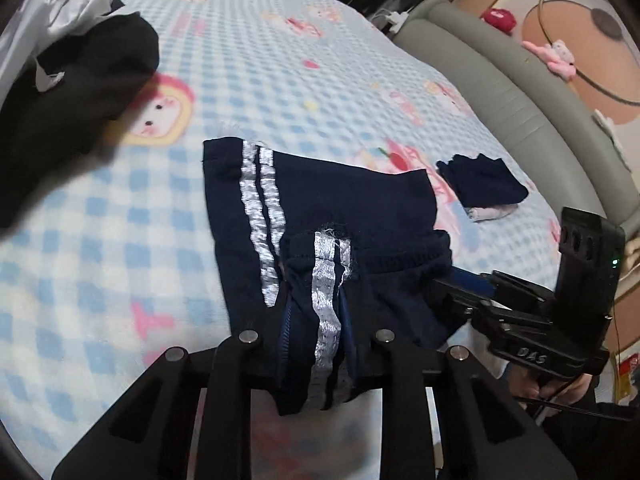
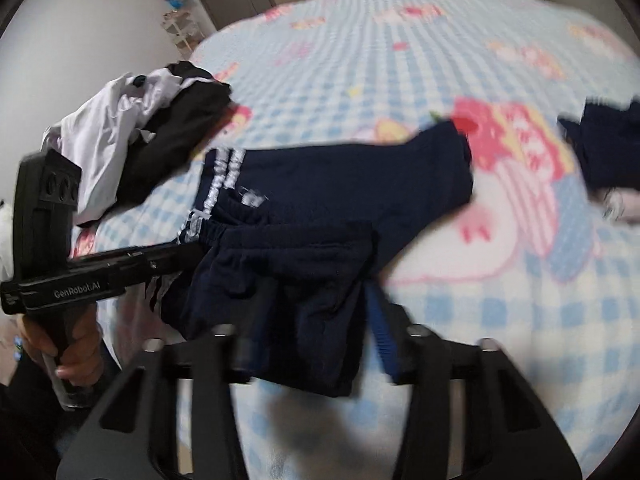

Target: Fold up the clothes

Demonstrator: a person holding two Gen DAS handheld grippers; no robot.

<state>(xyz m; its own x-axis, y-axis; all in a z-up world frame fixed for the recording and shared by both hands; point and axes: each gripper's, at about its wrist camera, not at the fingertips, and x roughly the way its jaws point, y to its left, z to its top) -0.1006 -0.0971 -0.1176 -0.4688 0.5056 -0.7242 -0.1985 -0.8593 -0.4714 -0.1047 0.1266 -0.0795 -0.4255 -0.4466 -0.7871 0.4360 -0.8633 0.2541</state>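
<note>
Checked bedspread (image 1: 280, 60) under tong-held navy shorts (image 1: 340, 200)

I see a bed covered by a blue-and-white checked blanket (image 1: 280, 60) printed with pink cartoon figures. A padded grey bed edge (image 1: 500, 92) curves along its right side, against a peach wall (image 1: 572, 52). Past the bed, a plain white wall (image 2: 100, 20) and a small white shelf (image 2: 180, 28)

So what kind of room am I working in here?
Most likely a bedroom: the navy shorts lie on a bed with a blue checked cartoon blanket, a padded grey bed edge runs beside it, and more clothes are heaped nearby.
</note>
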